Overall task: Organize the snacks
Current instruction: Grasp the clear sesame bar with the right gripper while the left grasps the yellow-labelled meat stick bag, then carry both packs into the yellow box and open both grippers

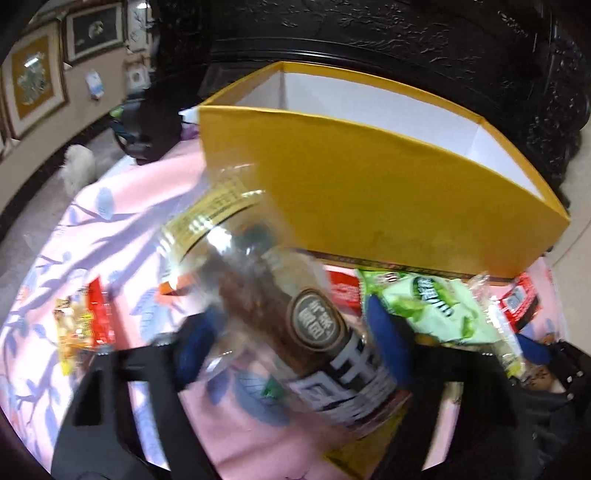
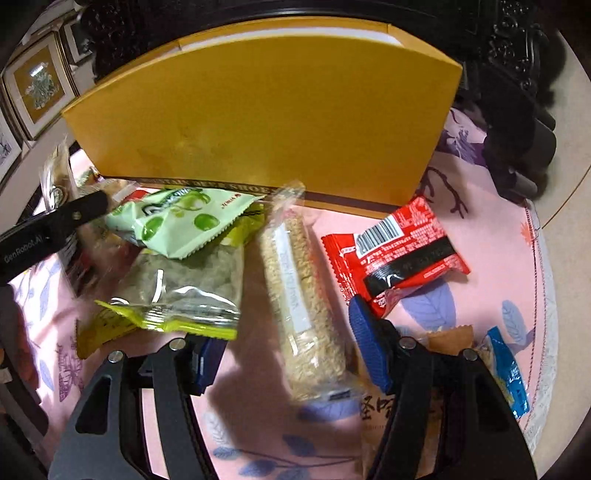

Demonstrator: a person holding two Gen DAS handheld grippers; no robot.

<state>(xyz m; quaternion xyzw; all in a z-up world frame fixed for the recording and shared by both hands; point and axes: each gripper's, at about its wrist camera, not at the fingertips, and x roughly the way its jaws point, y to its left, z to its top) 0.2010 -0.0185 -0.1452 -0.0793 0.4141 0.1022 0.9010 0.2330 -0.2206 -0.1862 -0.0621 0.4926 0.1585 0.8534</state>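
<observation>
A clear packet of brown snack with a dark label [image 1: 295, 314] lies tilted between the blue pads of my left gripper [image 1: 291, 339], and both pads press on its sides. A long clear packet of pale grain bar [image 2: 299, 295] lies on the pink cloth between the fingers of my right gripper [image 2: 290, 350]. That gripper's right pad [image 2: 369, 347] is at the packet's edge, while a gap shows on the left side, so it is open. The open yellow box [image 1: 369, 177] [image 2: 258, 129] stands just behind the snacks, its white inside visible.
A green pea packet [image 2: 177, 221] [image 1: 436, 306] rests on a yellow-green clear packet [image 2: 184, 291]. A red packet [image 2: 399, 251] lies right of the bar, a blue one [image 2: 509, 373] beyond it. Red and yellow packets [image 1: 85, 321] lie far left. Dark carved furniture [image 1: 406, 33] stands behind the box.
</observation>
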